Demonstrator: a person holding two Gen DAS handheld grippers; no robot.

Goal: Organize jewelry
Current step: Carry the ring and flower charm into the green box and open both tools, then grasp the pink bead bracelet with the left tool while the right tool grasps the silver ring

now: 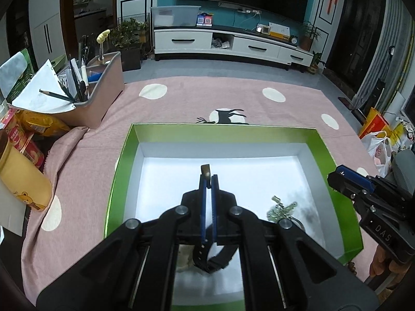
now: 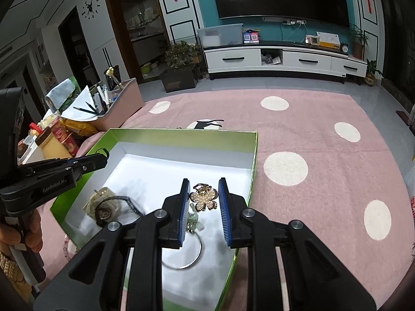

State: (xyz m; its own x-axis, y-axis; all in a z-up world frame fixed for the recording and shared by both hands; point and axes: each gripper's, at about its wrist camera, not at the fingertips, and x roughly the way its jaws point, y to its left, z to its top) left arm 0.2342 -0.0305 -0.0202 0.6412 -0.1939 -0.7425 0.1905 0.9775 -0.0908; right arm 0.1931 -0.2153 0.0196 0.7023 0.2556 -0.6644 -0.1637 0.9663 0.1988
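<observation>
A green box with a white inside [image 1: 122, 171] [image 2: 181, 136] lies on the pink spotted cloth. My left gripper [image 1: 208, 177] [image 2: 102, 156] hangs over it, shut on a small dark piece [image 1: 206, 169] that pokes out past the tips. Under it in the box lies a black-strapped watch [image 1: 216, 258] [image 2: 106, 212] on something beige. My right gripper [image 2: 204, 181] [image 1: 337, 175] is shut on a gold flower hair clip [image 2: 203, 200] above the box's right side. A pale green pendant [image 2: 193, 223] [image 1: 281, 207] and a silver bangle [image 2: 185, 259] rest on the box floor.
A pink organizer with pens [image 1: 103, 101] [image 2: 124, 103], snack packets and a yellow canister [image 1: 20, 178] stand left of the box. The pink cloth [image 2: 311, 134] stretches to the right. A white TV cabinet [image 1: 233, 44] is far behind. A person's hand [image 2: 15, 235] holds the left gripper.
</observation>
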